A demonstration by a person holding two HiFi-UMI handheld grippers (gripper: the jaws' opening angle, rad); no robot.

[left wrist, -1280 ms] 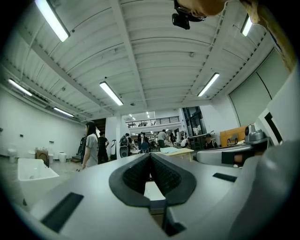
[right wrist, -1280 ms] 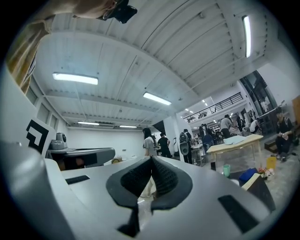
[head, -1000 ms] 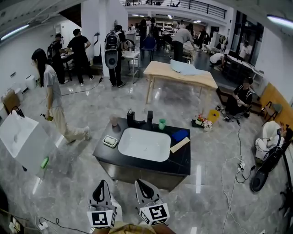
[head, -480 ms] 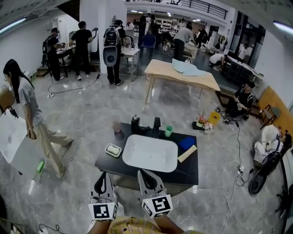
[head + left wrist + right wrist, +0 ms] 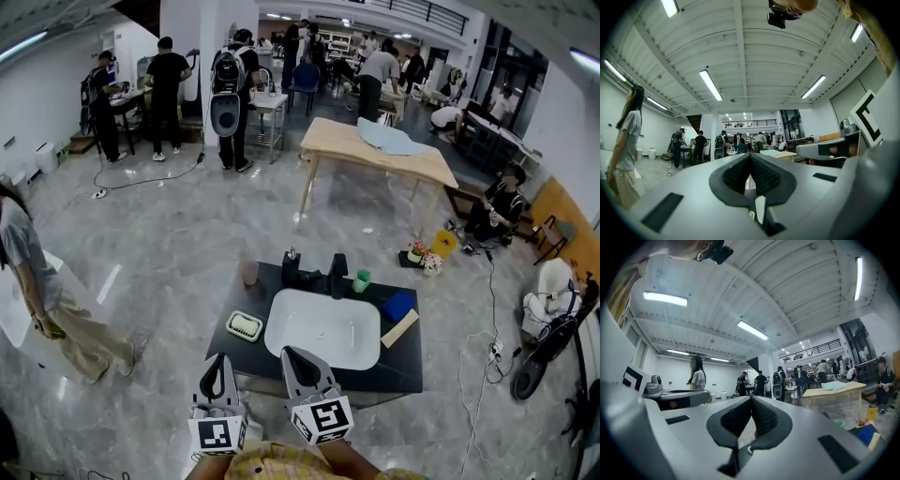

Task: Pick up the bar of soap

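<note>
The pale bar of soap lies in a small white dish on the left end of the black counter, beside the white sink basin. Both grippers hover low in the head view, in front of the counter and short of it. My left gripper is shut with nothing in it, and the soap is just beyond and slightly right of its tips. My right gripper is also shut and empty, pointing at the basin's front rim. The left gripper and right gripper views look level into the hall, and neither shows the soap.
Behind the basin stand a pink cup, a dark bottle, a black faucet and a green cup. A blue pad and wooden board lie at right. A person walks at left; a wooden table stands behind.
The counter has drawn nearer and shifted right in the head view. The person at left has walked farther left. Both grippers keep their place and stay shut.
</note>
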